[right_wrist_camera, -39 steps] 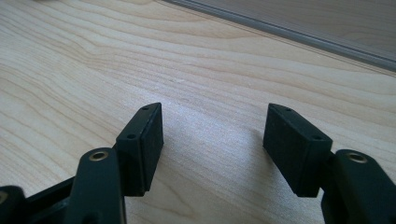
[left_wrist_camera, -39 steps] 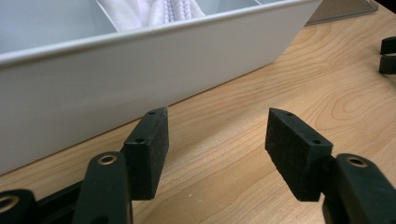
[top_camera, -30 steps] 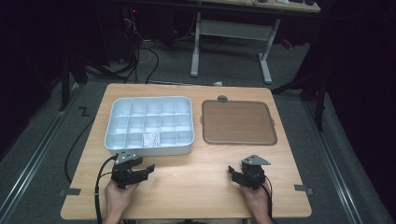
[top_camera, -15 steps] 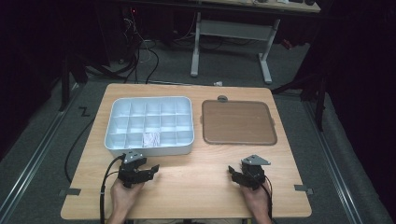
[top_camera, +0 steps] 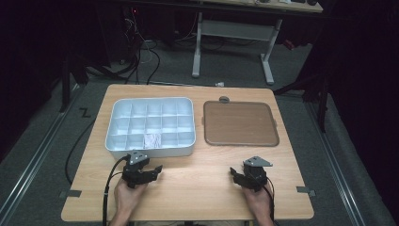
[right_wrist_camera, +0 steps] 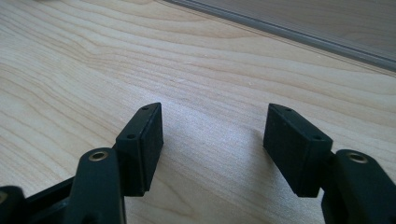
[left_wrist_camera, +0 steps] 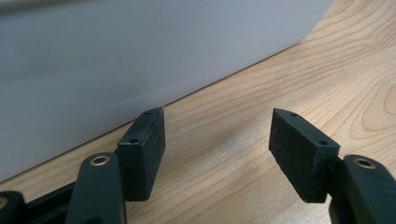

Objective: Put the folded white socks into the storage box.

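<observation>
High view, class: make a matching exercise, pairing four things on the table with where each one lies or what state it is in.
Things:
1. white tray
2. brown tray
3. left gripper
4. crumpled paper

Places or states:
A. on the right half of the table, with nothing in it
B. inside a front-row compartment
C. jaws open, just in front of the white tray
D. on the left half of the table, split into many compartments

Pairs: 1-D, 2-A, 3-C, 4-B
</observation>
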